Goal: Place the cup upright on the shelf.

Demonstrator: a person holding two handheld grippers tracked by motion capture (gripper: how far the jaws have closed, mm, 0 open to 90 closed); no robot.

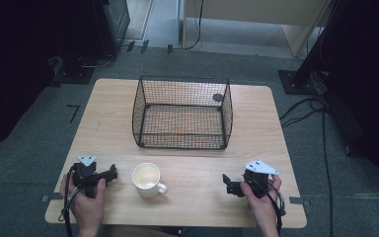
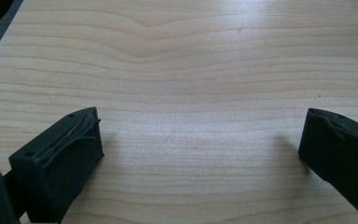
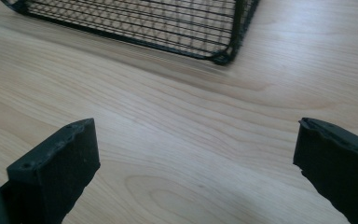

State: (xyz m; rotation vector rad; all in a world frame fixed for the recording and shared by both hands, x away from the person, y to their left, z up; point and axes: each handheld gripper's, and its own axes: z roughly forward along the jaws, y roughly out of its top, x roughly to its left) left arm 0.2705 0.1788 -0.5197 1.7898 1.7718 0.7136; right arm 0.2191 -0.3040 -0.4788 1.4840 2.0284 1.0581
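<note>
A white mug (image 1: 147, 179) stands upright near the table's front edge, its handle pointing to the right and front. Behind it, a black wire basket (image 1: 182, 112) sits at the middle of the table with nothing inside. My left gripper (image 1: 112, 174) rests on the table left of the mug, a short gap away, open with nothing between its jaws (image 2: 200, 140). My right gripper (image 1: 227, 181) lies to the right of the mug, farther off, open and holding nothing (image 3: 196, 144). In the right gripper view, the basket's near corner (image 3: 223, 58) lies ahead.
The light wooden table (image 1: 256, 123) stands on a grey carpeted floor. Black stands (image 1: 301, 79) and cables (image 1: 321, 148) lie on the floor to the right. Dark equipment (image 1: 79, 64) sits at the back left.
</note>
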